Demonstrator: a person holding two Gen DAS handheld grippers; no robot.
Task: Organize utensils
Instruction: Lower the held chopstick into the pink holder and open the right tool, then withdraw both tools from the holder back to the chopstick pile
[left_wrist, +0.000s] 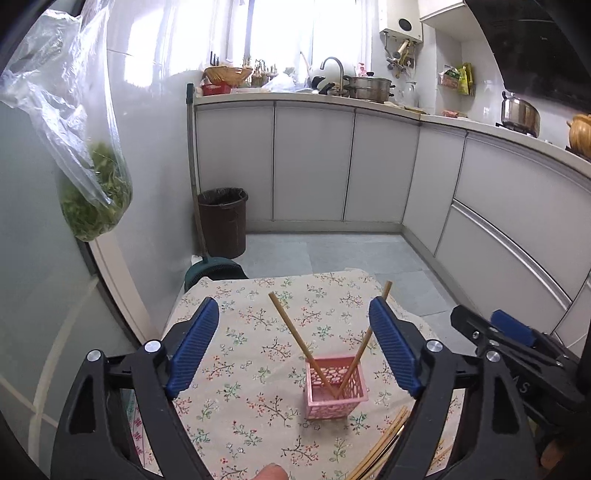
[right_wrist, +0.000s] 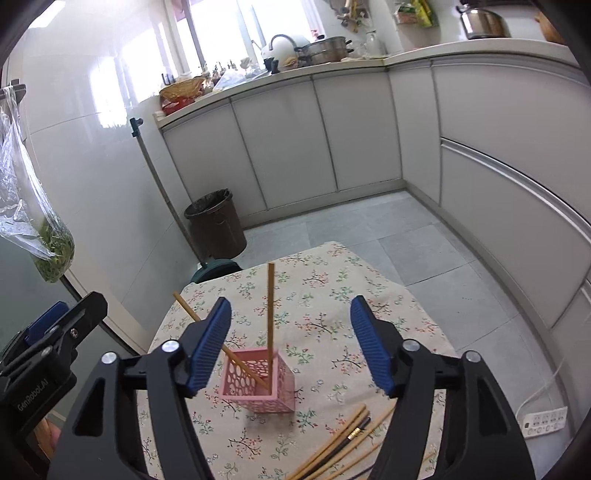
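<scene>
Pink basket (left_wrist: 336, 387) stands on your flowered tablecloth (left_wrist: 258, 332) with two chopsticks (left_wrist: 295, 339) leaning apart inside; your left gripper (left_wrist: 291, 347) and right gripper (right_wrist: 291, 343) both gape empty; only the right view shows the loose chopsticks (right_wrist: 343, 443) fully, one dark, plus a power strip (right_wrist: 545, 421).

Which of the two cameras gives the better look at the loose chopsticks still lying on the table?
The right wrist view. There the loose chopsticks lie fanned out on the tablecloth, one dark among the wooden ones. The left wrist view shows only a few ends at the bottom edge, mostly hidden behind the gripper.
</scene>
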